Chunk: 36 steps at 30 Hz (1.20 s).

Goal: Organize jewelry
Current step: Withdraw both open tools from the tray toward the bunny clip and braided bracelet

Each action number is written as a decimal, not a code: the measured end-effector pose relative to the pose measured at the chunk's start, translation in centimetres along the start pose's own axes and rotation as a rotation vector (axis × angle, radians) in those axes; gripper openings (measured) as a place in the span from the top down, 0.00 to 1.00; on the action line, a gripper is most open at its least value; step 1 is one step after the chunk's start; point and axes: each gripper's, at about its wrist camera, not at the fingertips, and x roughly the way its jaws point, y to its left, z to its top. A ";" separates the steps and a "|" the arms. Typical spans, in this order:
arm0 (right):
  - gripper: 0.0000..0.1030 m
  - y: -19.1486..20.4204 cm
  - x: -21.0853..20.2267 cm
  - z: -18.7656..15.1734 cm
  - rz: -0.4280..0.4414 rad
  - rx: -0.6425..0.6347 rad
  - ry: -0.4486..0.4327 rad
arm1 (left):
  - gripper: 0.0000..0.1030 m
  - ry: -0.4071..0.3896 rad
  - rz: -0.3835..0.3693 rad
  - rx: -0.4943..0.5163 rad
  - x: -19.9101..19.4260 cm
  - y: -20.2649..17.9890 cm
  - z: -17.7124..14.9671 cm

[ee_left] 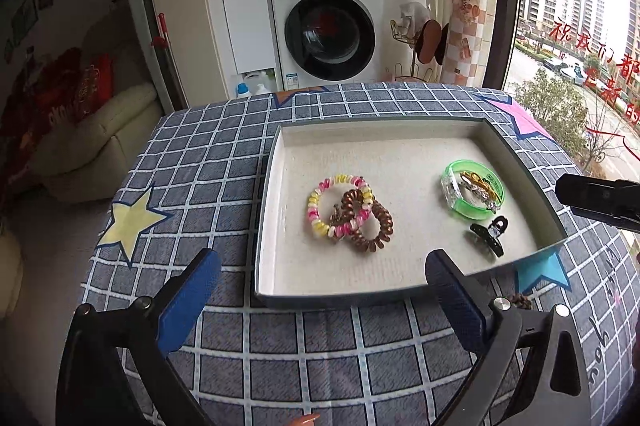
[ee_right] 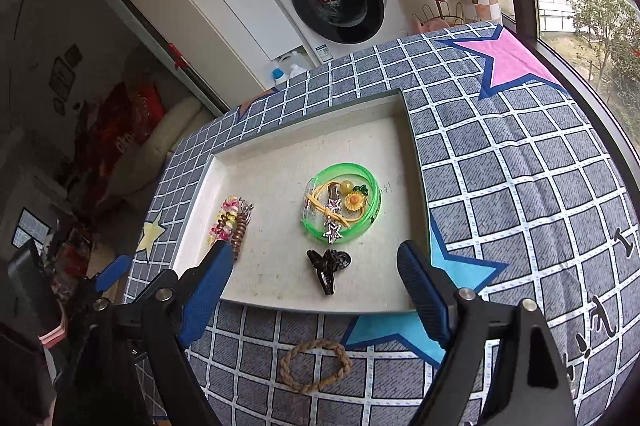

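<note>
A shallow grey tray (ee_left: 269, 186) with a cream floor lies on the checked cloth. In it are a pink-and-yellow coil hair tie (ee_left: 318, 212) overlapping a brown coil tie (ee_left: 378, 230), a clear green round box (ee_left: 472, 194) of small hair ornaments, and a black claw clip (ee_left: 490, 234). My left gripper (ee_left: 322, 260) hovers open over the tray's near rim, nothing between its fingers. In the right wrist view my right gripper (ee_right: 316, 254) is open and empty above the claw clip (ee_right: 328, 268), near the green box (ee_right: 340, 204). A braided brown hair tie (ee_right: 316, 366) lies on the cloth in front of the tray (ee_right: 416, 186).
The table wears a grey-blue checked cloth with a yellow star (ee_left: 132, 222), a pink star (ee_right: 508, 62) and a blue star (ee_right: 460, 270). A washing machine (ee_left: 328, 30) stands behind the table, a window on the right, a sofa (ee_left: 100, 142) at the left.
</note>
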 end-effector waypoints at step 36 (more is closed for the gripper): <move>0.00 0.3 -8.9 -18.8 -0.136 -0.064 0.153 | 0.00 0.155 -0.106 -0.078 -9.9 -2.8 -16.3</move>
